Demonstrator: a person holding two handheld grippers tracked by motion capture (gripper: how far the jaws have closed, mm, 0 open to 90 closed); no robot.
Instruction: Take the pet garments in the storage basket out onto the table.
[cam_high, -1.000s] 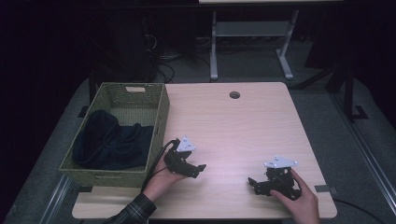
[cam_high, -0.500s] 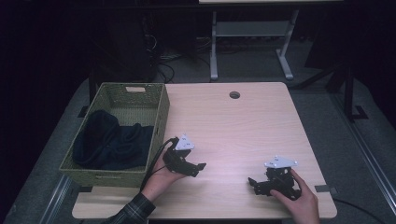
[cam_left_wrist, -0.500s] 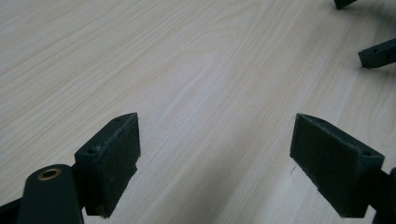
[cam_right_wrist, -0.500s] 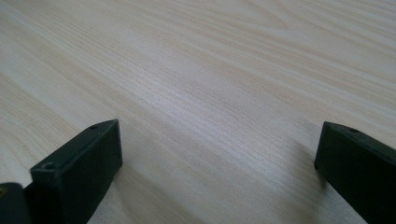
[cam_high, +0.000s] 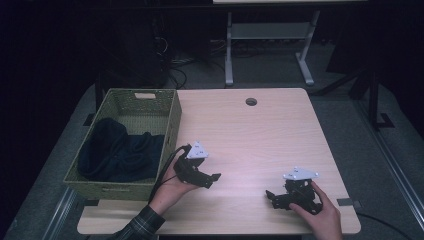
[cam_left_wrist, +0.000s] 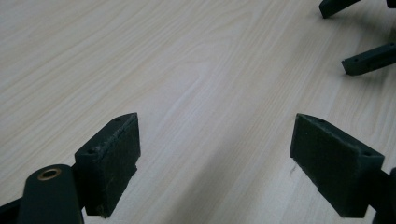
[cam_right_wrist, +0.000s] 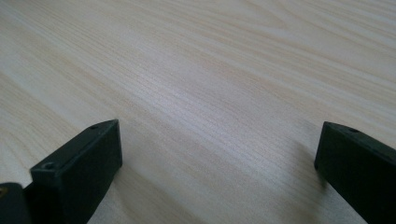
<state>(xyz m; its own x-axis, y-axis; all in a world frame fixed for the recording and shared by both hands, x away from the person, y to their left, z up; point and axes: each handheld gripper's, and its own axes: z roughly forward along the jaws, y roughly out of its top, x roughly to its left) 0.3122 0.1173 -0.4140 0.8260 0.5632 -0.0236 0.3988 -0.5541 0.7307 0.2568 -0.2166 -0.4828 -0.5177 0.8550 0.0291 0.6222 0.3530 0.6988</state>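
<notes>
Nothing had yet been grasped: the left gripper (cam_high: 212, 179) and right gripper (cam_high: 270, 196) were held wide open, empty, over the pale wooden table (cam_high: 260, 135), while the dark navy cloth (cam_high: 117, 152) was left bundled inside the woven green basket (cam_high: 172, 117), apparently awaiting removal.

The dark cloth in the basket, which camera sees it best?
The high view. It looks down into the green woven basket at the table's left, where the dark cloth lies bunched. The two gripper views look at bare tabletop between open jaws, so they tell you nothing about it.
</notes>
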